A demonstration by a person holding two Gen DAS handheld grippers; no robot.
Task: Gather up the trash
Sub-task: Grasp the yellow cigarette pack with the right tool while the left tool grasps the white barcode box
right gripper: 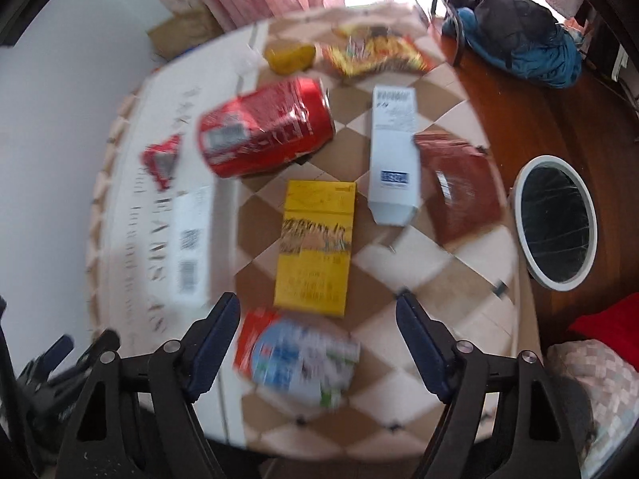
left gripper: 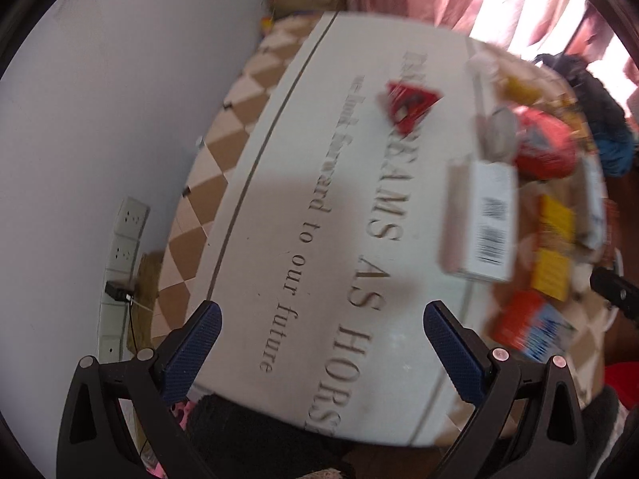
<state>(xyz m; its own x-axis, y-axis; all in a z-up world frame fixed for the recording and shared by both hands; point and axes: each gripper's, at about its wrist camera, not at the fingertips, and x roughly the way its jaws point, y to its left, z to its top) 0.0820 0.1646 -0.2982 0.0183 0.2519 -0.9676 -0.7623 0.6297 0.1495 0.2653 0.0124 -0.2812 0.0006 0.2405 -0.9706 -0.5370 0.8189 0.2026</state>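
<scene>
Trash lies scattered on a round table. In the right wrist view my right gripper [right gripper: 316, 299] is open, hovering over a blurred orange, blue and white packet [right gripper: 297, 359] that lies between its fingers. Beyond it are a yellow box [right gripper: 315, 243], a crushed red can [right gripper: 265, 127], a white carton [right gripper: 393, 151], a brown packet [right gripper: 459, 187], a barcoded white box [right gripper: 191, 243] and a red triangular wrapper [right gripper: 161, 159]. My left gripper [left gripper: 322, 307] is open and empty over the white lettered tabletop [left gripper: 279, 199], with the red wrapper [left gripper: 409, 105] far ahead and the barcoded box [left gripper: 485, 219] to the right.
A white-rimmed bin [right gripper: 519, 183] with a black liner stands on the wooden floor right of the table. A dark backpack [right gripper: 515, 28] lies by the pink curtain. A yellow snack wrapper [right gripper: 375, 54] sits at the table's far edge. A wall with sockets [left gripper: 127, 235] is close on the left.
</scene>
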